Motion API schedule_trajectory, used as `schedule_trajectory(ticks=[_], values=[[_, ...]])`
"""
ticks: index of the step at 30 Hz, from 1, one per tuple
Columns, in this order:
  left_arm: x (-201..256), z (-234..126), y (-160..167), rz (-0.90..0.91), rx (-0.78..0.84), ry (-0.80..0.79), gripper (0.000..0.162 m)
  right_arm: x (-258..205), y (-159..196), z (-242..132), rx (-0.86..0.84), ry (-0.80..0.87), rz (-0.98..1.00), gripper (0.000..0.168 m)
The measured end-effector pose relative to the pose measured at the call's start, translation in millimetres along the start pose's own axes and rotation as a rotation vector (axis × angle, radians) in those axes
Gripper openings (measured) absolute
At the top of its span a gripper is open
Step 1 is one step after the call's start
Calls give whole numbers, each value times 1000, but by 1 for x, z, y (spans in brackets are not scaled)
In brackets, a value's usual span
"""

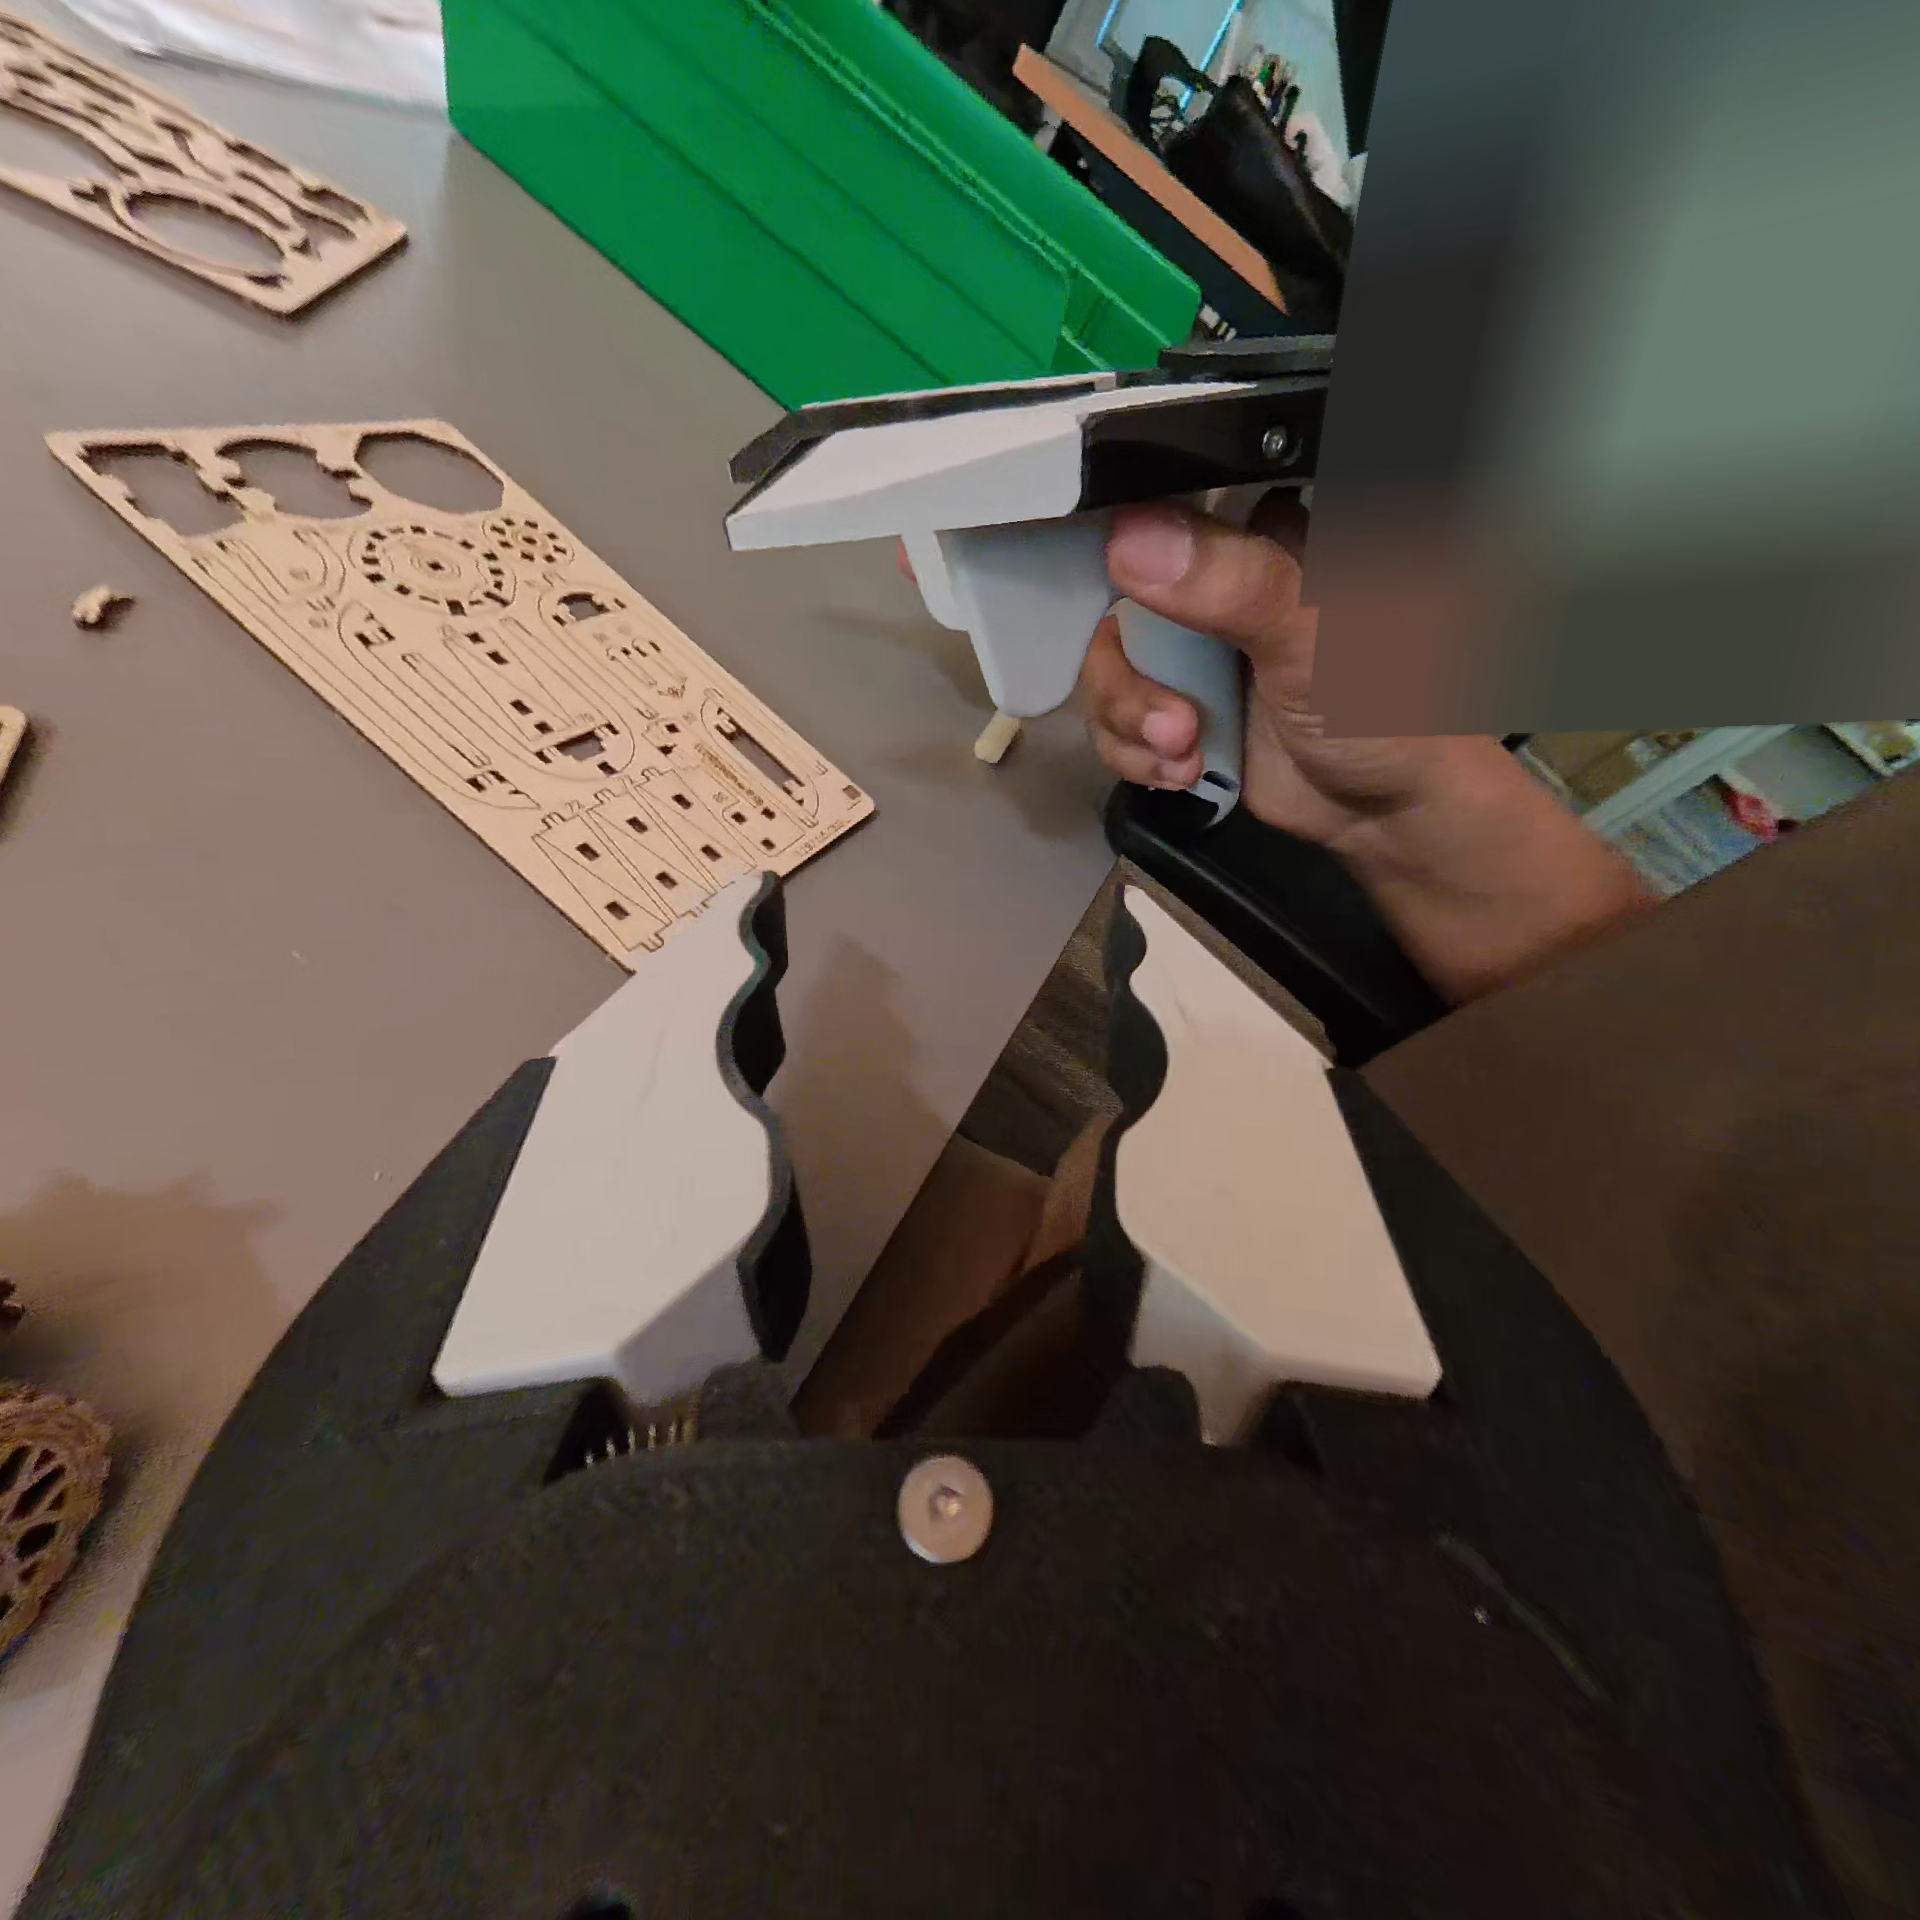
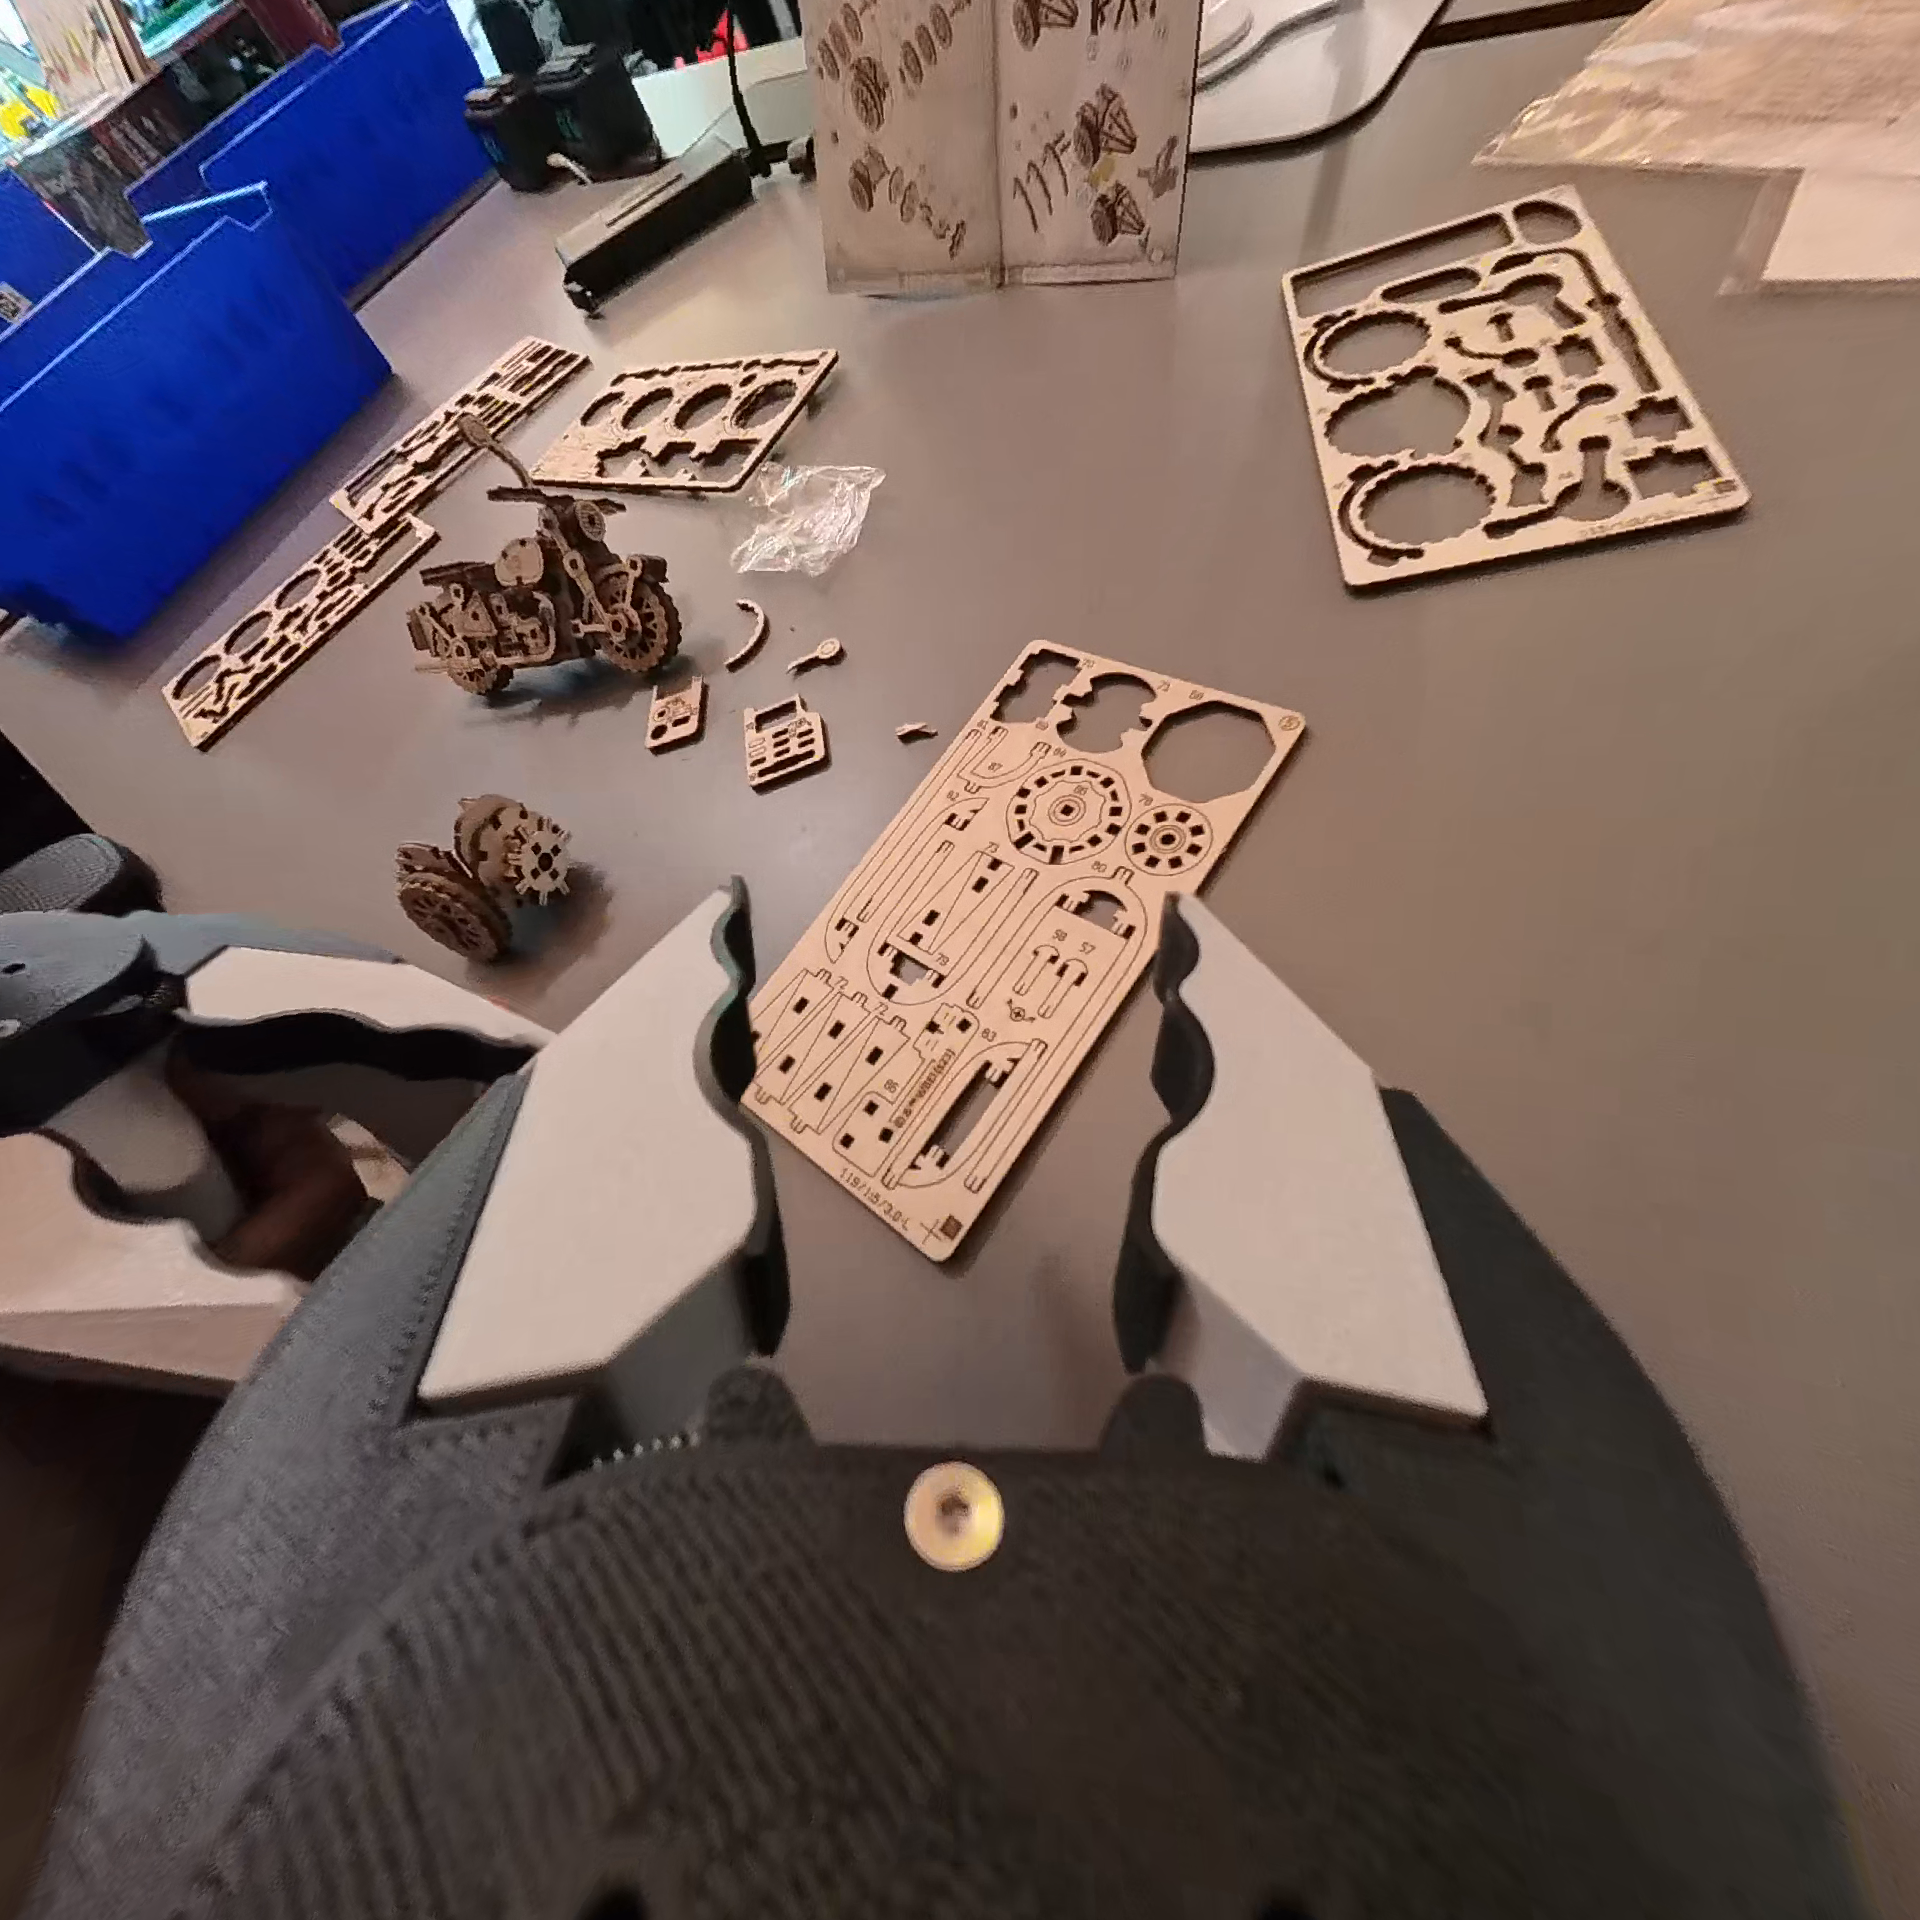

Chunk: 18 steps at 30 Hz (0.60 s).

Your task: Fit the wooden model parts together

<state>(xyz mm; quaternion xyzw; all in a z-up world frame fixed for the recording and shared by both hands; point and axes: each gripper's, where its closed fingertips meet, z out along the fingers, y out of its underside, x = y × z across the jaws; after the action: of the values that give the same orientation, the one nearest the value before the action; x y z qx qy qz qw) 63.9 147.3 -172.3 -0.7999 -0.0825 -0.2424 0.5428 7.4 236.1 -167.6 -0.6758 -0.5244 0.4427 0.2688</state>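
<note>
I am holding both grippers spread wide and empty above the grey table (image 2: 1558, 831), presumably choosing a piece. Counting in the right wrist view, largest first: 5 wooden sheets, 4 mostly punched out, and 1 part sheet (image 2: 1023, 945) lying flat just ahead of my right gripper (image 2: 956, 956), still carrying most parts. Ahead-left, well apart, are standing 1 motorcycle model (image 2: 540, 603) and 1 wheel subassembly (image 2: 483, 873); 5 loose pieces (image 2: 784, 743) are lying between them. My left gripper (image 1: 945, 935) is hanging at the table edge.
</note>
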Motion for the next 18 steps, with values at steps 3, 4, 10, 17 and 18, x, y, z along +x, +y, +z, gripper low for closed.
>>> schedule_trajectory(ticks=[3, 4, 10, 17, 18], values=[[-5, 1, -4, -9, -13, -7, 55, 2, 0, 0, 3, -23, 27, 76], [-5, 2, -5, 7, -15, -8, 54, 3, -2, -2, 13, -34, 41, 76], [-16, 5, -10, 76, 9, -60, 37, 8, -12, -11, 92, -103, 157, 75], [-36, 3, -8, -7, 14, -103, 19, 8, -15, -14, 129, -233, 334, 75], [-39, 3, -8, -15, 10, -117, 19, 8, -15, -14, 134, -253, 364, 75]])
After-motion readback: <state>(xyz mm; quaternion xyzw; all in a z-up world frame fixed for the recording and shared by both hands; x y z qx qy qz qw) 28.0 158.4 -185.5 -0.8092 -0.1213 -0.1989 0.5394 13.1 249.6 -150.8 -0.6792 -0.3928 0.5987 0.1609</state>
